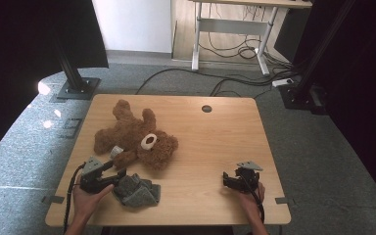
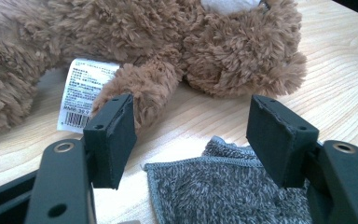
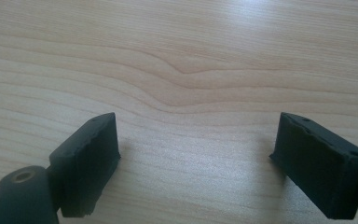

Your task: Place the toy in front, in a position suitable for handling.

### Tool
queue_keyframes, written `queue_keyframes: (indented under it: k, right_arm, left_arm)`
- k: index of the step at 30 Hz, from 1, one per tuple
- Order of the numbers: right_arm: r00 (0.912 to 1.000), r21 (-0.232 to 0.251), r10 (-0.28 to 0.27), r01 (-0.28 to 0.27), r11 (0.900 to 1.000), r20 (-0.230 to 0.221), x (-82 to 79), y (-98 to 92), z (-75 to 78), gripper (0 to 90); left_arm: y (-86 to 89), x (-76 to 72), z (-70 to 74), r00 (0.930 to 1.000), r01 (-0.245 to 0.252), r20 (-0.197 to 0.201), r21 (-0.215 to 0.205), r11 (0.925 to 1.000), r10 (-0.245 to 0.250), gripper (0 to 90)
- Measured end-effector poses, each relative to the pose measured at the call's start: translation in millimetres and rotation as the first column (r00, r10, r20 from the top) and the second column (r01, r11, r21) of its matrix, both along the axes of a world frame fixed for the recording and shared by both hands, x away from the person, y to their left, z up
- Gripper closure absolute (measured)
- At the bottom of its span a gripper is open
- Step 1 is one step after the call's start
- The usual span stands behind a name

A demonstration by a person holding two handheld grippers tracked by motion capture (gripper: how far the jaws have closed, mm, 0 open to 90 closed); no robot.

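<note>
High view has a brown teddy bear point(image 1: 136, 138) lying flat on the left half of the wooden bench point(image 1: 215, 142), its head toward the person and a white patch on its face. Just below the bear, nearer the person, lies a crumpled grey cloth point(image 1: 138, 190); the bear's head almost touches the cloth's far edge. The left gripper point(image 1: 120, 175) sits right beside the cloth on its left, held in the person's left hand point(image 1: 89, 199), its tip over the cloth's near corner. Seen from the left gripper view, its jaws stand apart with nothing pressed between them: the cloth point(image 2: 228, 191) lies on the bench below the gap, and beyond it a bear's limb point(image 2: 142, 91) and a white label point(image 2: 85, 91) with a barcode lie close behind the left jaw, so the bear crowds the far side of the cloth. Well to the right of the bear, the right gripper point(image 1: 229, 180) rests low over bare wood, jaws spread wide, nothing between them.
</note>
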State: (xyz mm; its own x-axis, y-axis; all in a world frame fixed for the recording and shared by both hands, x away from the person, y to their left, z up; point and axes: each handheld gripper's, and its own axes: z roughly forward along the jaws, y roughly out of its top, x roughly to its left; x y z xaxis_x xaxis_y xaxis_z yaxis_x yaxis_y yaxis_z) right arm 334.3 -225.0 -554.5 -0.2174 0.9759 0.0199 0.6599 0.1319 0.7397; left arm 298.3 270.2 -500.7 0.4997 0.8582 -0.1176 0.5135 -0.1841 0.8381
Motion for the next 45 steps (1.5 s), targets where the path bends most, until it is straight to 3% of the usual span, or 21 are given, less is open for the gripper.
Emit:
queue_keyframes:
  k: [9,13,16,19,20,22,24,25,30,36,37,38,39,44,45]
  right_arm:
    - [0.9999,0.042,0.009,-0.009,0.999,0.009,-0.2,-2.5,1.4,14.7]
    - [0.9987,0.086,0.036,-0.039,0.996,0.036,-0.7,0.1,6.3,16.5]
    - [0.9925,0.104,0.104,-0.110,0.988,0.065,4.2,10.7,12.5,18.5]
    - [0.9878,0.098,0.139,-0.146,0.984,0.070,7.0,19.3,15.4,19.0]
    - [0.9814,0.094,0.174,-0.181,0.979,0.081,10.8,29.2,19.6,19.5]
    - [0.9779,0.096,0.189,-0.198,0.976,0.089,13.0,34.8,22.4,19.6]
    - [0.9665,0.113,0.233,-0.245,0.963,0.108,19.0,48.8,29.7,19.6]
    - [0.9549,0.120,0.272,-0.286,0.951,0.119,24.4,61.2,35.8,19.6]
    - [0.9181,0.123,0.368,-0.386,0.914,0.148,44.0,98.4,50.5,20.3]
    - [0.8801,0.141,0.442,-0.466,0.873,0.173,60.8,136.9,63.8,19.1]
    - [0.8801,0.141,0.442,-0.466,0.873,0.173,60.8,136.9,63.8,19.1]
    - [0.8712,0.147,0.457,-0.483,0.863,0.179,62.5,141.9,65.4,18.7]
    - [0.8580,0.158,0.480,-0.507,0.847,0.183,66.2,151.0,67.5,17.7]
    - [0.8343,0.174,0.518,-0.548,0.818,0.188,76.4,170.9,69.3,14.6]
    - [0.8325,0.173,0.521,-0.550,0.817,0.188,77.8,173.7,69.3,13.6]
  left_arm:
    - [-3.7,-1.0,-0.5,0.9999,0.010,-0.005,0.005,0.9999,-0.010,32.3]
    - [-4.2,-0.1,-0.3,0.9999,0.008,-0.009,0.003,1.0000,-0.008,32.2]
    - [-2.8,0.6,0.9,0.9999,0.001,-0.012,-0.004,1.0000,-0.001,31.9]
    - [-2.3,1.0,1.1,0.9999,-0.002,-0.014,-0.007,1.0000,0.002,31.9]
    - [-2.3,1.7,1.0,0.9999,-0.004,-0.016,-0.009,1.0000,0.003,31.9]
    - [-2.5,2.2,0.8,0.9998,-0.003,-0.017,-0.010,1.0000,0.003,31.9]
    - [-3.4,3.1,0.4,0.9998,-0.001,-0.019,-0.009,1.0000,0.001,31.9]
    - [-4.0,3.3,0.2,0.9998,-0.001,-0.020,-0.007,1.0000,0.001,32.0]
    - [-4.2,3.7,-0.1,0.9998,0.000,-0.021,-0.006,1.0000,0.000,32.0]
    - [-3.6,4.5,-0.9,0.9997,-0.002,-0.023,-0.002,1.0000,0.002,32.1]
    - [-3.6,4.5,-0.9,0.9997,-0.002,-0.023,-0.002,1.0000,0.002,32.1]
    - [-3.5,4.7,-1.1,0.9997,-0.003,-0.024,-0.003,1.0000,0.003,32.1]
    - [-3.5,4.8,-1.4,0.9997,-0.004,-0.025,-0.003,1.0000,0.004,32.2]
    - [-3.8,4.4,-1.3,0.9997,-0.003,-0.025,-0.002,1.0000,0.003,32.2]
    - [-3.8,4.4,-1.3,0.9997,-0.003,-0.025,-0.002,1.0000,0.003,32.2]
